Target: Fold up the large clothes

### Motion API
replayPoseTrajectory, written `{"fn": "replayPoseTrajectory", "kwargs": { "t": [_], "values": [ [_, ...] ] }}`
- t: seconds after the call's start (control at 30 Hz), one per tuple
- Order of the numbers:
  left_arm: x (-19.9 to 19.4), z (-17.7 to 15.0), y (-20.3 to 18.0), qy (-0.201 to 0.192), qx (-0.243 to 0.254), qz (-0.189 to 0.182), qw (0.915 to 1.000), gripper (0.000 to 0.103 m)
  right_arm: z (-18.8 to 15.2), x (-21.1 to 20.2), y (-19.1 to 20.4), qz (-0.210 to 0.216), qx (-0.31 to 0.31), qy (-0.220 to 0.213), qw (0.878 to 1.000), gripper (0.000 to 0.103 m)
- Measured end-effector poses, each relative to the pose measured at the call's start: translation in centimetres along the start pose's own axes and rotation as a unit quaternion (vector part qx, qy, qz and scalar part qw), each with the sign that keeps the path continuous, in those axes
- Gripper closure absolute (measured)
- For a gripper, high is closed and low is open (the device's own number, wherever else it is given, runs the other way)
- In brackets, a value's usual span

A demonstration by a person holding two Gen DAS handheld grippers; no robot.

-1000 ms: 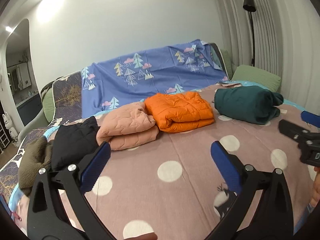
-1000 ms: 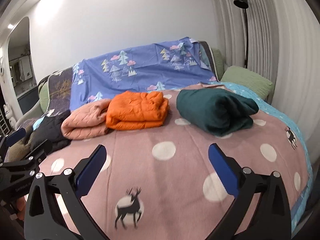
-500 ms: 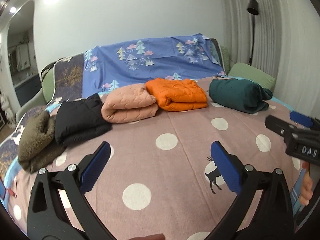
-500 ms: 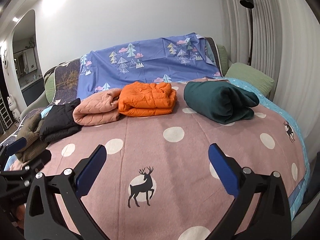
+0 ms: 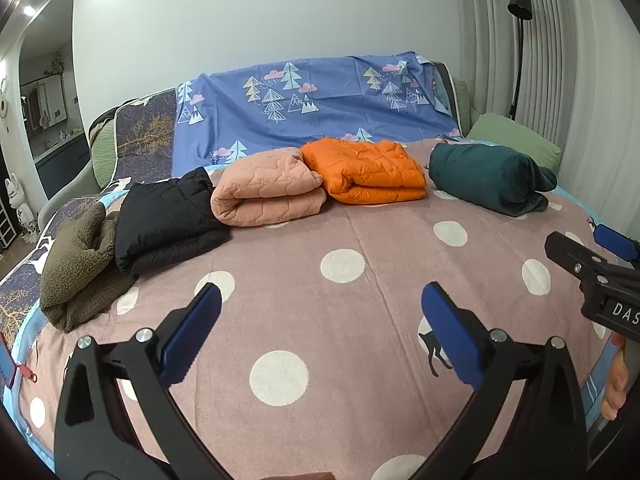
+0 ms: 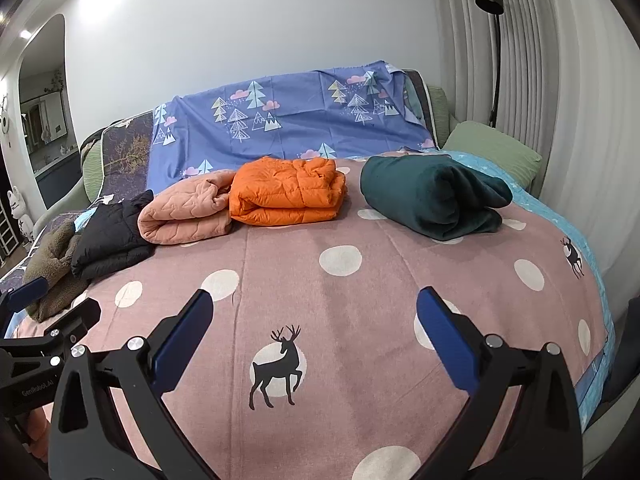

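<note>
Closest in, the left gripper (image 5: 320, 334) and the right gripper (image 6: 314, 330) both hang wide open over the bed with nothing between their blue pads, side by side and near the front edge. Under them is the dusty-pink bedspread with white dots and deer prints (image 6: 360, 280), and that front stretch is bare, no garment laid out on it. Further back there's a row of five folded bundles: an olive fleece garment (image 5: 76, 264) at far left, touching a black puffer jacket (image 5: 164, 220), then a peach quilted jacket (image 5: 268, 188), a bright orange puffer jacket (image 5: 368, 176) and, set a bit apart on the right, a dark teal fleece bundle (image 5: 488, 180). Behind them a blue sheet with tree prints (image 5: 316, 108) drapes the headboard. Honestly it looks like the pile is done, since I can't spot anything unfolded. If another piece comes, I'd spread it flat on that open front patch first, pinch matching corners with both grippers, and fold evenly so the puffy stuff doesn't spring back.
</note>
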State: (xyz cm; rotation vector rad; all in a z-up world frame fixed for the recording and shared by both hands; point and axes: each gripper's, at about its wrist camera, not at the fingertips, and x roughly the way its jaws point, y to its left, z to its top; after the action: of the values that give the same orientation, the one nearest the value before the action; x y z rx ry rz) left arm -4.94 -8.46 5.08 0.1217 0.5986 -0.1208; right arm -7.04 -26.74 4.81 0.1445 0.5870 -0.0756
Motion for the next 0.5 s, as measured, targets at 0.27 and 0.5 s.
{"fn": "replayPoseTrajectory", "kwargs": {
  "t": [0.27,0.5],
  "values": [
    [0.27,-0.27,-0.13,0.005,0.000,-0.001,1.0000,0.002,-0.18,0.36,0.36,-0.004,-0.004,0.003,1.000,0.001],
    [0.27,-0.26,-0.04,0.005,0.000,-0.001,1.0000,0.002,-0.23,0.38,0.47,-0.006,-0.006,0.002,1.000,0.001]
  ]
}}
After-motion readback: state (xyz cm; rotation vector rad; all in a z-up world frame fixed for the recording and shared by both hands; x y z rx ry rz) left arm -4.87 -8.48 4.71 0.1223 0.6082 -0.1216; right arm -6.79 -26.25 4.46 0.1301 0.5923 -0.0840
